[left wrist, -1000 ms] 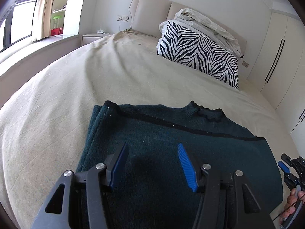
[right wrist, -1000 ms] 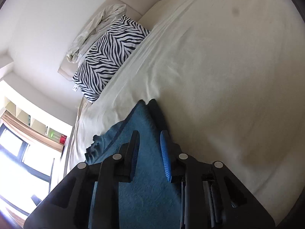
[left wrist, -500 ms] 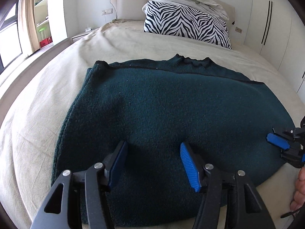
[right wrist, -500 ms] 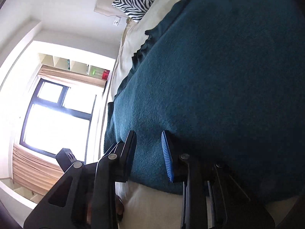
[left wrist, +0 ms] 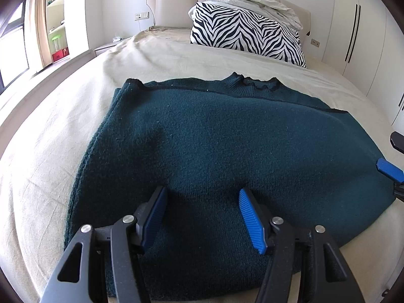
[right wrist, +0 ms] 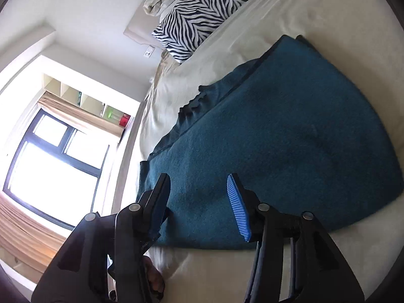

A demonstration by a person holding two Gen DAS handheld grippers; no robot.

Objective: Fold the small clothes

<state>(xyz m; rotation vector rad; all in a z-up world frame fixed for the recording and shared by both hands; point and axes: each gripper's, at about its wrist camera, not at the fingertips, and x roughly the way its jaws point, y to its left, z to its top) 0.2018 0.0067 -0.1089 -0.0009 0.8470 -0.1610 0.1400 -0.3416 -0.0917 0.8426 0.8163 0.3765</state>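
I note a bed (left wrist: pixel 75 131) under a cream sheet, lightly creased. At its head stands a padded beige headboard (left wrist: pixel 174 2). A zebra-print pillow (left wrist: pixel 247 35) leans against it, with a crumpled pale duvet (left wrist: pixel 255 1) piled on top. A wall socket (left wrist: pixel 141 15) sits left of the headboard. White wardrobe doors (left wrist: pixel 358 38) with dark handles line the right wall. On the left I see a dark-framed window (right wrist: pixel 50 156), a tan curtain (right wrist: pixel 83 118) and open shelving (left wrist: pixel 58 25) holding a red box (left wrist: pixel 60 55).

My left tongs (left wrist: pixel 202 217) are black triangular frames with silver screws at the pivots and ribbed blue pads (left wrist: pixel 250 219). My right tongs (right wrist: pixel 199 202) look identical: black arms, silver screws, blue ridged pads (right wrist: pixel 238 207).
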